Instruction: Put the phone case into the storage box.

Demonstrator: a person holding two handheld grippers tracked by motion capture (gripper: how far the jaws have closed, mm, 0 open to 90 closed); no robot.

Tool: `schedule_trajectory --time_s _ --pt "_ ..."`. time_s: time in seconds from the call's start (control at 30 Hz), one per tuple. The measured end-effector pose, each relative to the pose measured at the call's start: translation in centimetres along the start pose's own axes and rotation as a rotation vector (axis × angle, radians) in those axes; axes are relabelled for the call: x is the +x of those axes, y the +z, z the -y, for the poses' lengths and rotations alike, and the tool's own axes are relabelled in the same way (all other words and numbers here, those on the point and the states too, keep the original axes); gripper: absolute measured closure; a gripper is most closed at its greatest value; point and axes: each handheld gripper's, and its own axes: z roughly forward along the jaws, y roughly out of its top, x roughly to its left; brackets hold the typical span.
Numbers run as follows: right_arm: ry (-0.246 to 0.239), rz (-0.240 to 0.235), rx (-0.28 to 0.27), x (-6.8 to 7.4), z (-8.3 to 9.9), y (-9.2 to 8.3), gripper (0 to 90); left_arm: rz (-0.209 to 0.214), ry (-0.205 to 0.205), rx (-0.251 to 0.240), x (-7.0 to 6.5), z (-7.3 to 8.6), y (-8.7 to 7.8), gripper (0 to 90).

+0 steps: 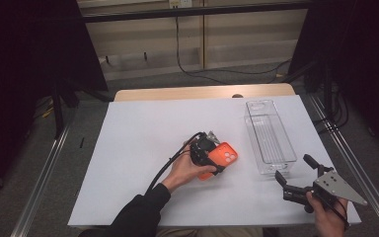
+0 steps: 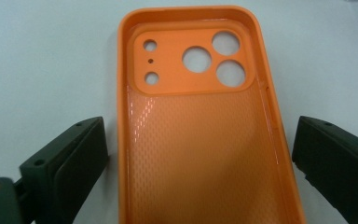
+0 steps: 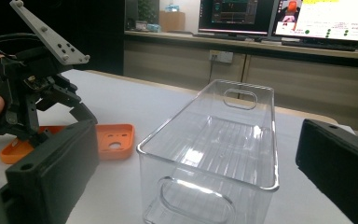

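The orange case (image 2: 200, 140) lies flat on the counter (image 1: 143, 148), right between the left tool's (image 1: 208, 157) wide-open jaws, long side pointing away. Nothing grips it. The right tool (image 1: 296, 173) waits open by the bin (image 1: 269, 136).

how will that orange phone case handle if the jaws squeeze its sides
The soft-looking orange phone case is an empty thin-walled shell, so it probably flexes inward and weighs little. Its glossy inner face suggests some slip. Lying flat on the white table cover, it should slide, not roll.
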Motion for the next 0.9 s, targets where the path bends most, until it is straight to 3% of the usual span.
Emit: schedule_trajectory --time_s 0.1,0.43,0.57,0.9 --pt "0.001 0.001 -0.004 0.02 -0.01 0.01 0.0 -0.029 0.026 0.019 -0.49 -0.07 0.24 0.0" --pt "-0.004 0.003 -0.002 0.00 0.01 0.03 0.0 -0.044 0.000 0.031 -0.72 -0.22 -0.06 6.8" --pt "-0.004 0.002 -0.002 0.05 0.02 0.06 0.0 -0.041 0.005 0.032 -0.54 -0.24 -0.39 15.4" --pt "-0.005 0.002 0.003 0.08 0.02 0.10 0.0 -0.053 -0.002 0.020 -0.73 -0.16 -0.45 16.1"
